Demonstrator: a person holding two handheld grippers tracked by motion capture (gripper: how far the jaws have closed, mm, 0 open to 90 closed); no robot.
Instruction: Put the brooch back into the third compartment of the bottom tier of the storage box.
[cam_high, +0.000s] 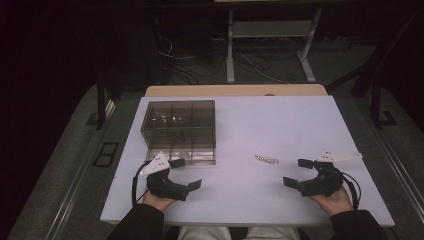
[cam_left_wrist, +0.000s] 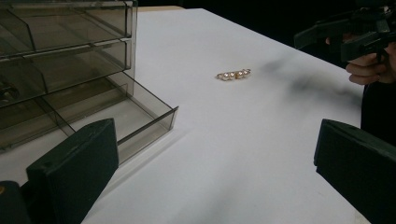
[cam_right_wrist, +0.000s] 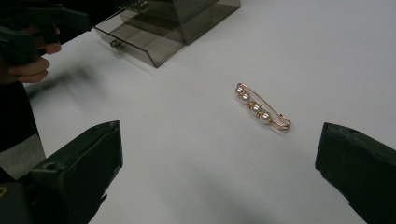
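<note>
A gold pin with several pearls (cam_high: 266, 159) (cam_left_wrist: 233, 74) (cam_right_wrist: 262, 107) lies on the white table (cam_high: 260, 125), between the two grippers and nearer the right one. A smoky clear drawer box (cam_high: 179, 130) (cam_left_wrist: 60, 70) (cam_right_wrist: 187, 14) stands at the table's left, its bottom drawer (cam_left_wrist: 140, 116) (cam_right_wrist: 140, 42) pulled out. My left gripper (cam_high: 187, 173) rests near the front edge just before the box, jaws wide apart and empty. My right gripper (cam_high: 298, 172) rests at the front right, jaws also wide apart and empty, the pin ahead of them.
Small trinkets lie in an upper back compartment of the box (cam_high: 167, 118). Beyond the table stand a desk frame (cam_high: 270, 45) and loose cables on the floor (cam_high: 200, 70). A dark rail (cam_high: 100, 100) stands at the table's left.
</note>
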